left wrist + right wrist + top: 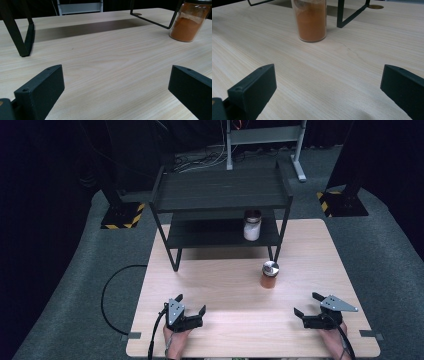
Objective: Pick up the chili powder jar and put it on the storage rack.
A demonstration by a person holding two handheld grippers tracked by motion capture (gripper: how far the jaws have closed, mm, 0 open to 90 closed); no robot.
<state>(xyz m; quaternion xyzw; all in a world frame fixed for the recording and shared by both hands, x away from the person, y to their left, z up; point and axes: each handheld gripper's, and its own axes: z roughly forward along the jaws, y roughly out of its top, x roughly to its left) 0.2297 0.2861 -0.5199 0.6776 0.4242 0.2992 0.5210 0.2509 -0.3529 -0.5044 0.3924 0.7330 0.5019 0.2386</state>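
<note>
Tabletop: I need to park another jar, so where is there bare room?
The wooden table is bare between the left gripper and right gripper, and left of the orange spice jar. It is tighter by the black shelf rack, whose lower tier holds a white jar.

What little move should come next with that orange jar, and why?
Probably the right gripper should glide forward toward the jar of orange powder. Its jaws stand open and hold nothing, and the jar stands upright on the wooden table just ahead of it, nearer than to the left gripper.
</note>
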